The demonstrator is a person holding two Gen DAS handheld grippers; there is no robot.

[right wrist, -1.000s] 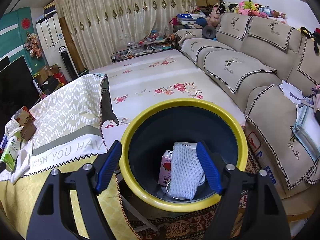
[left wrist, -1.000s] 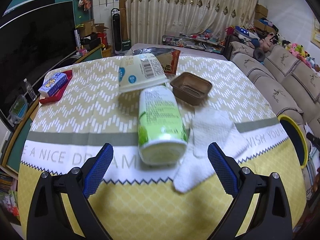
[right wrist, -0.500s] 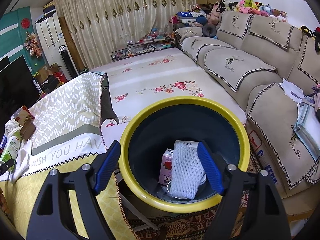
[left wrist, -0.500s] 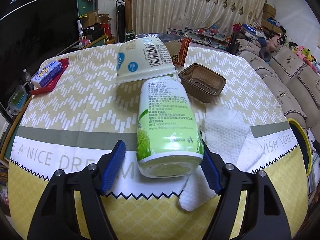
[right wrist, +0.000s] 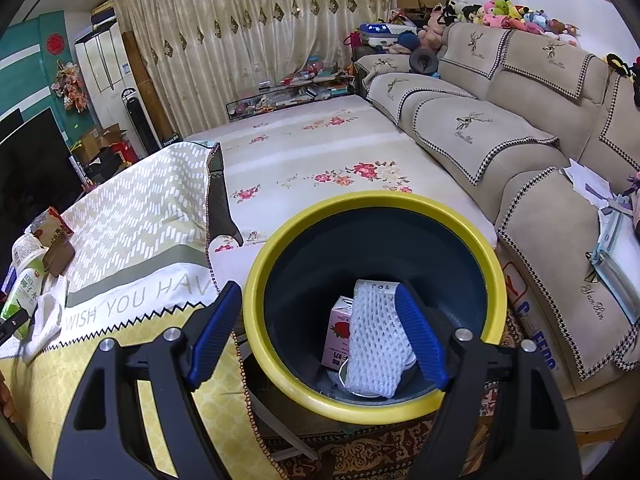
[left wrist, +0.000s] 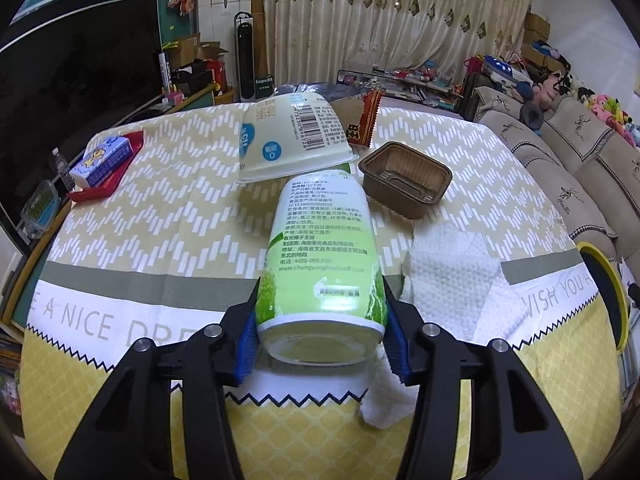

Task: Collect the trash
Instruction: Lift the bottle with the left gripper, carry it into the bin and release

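A green and white drink can (left wrist: 322, 264) lies on its side on the table, base toward me. My left gripper (left wrist: 320, 340) is shut on its base end, a blue pad on each side. Behind it lie a white yoghurt tub (left wrist: 294, 140), a brown plastic tray (left wrist: 406, 178), a red snack wrapper (left wrist: 360, 124) and a white paper towel (left wrist: 452, 280). My right gripper (right wrist: 316, 328) is open and empty above the yellow-rimmed bin (right wrist: 280, 248). The bin holds a white foam net (right wrist: 376, 340) and a small pink carton (right wrist: 338, 332).
A red tray with a blue box (left wrist: 106, 162) sits at the table's left edge. The bin's rim (left wrist: 604, 292) shows off the table's right side. A sofa (right wrist: 520, 120) and a flowered mat (right wrist: 320, 160) lie beyond the bin.
My left gripper moved forward to the can and closed on its base. My right gripper stayed open over the bin, almost still.
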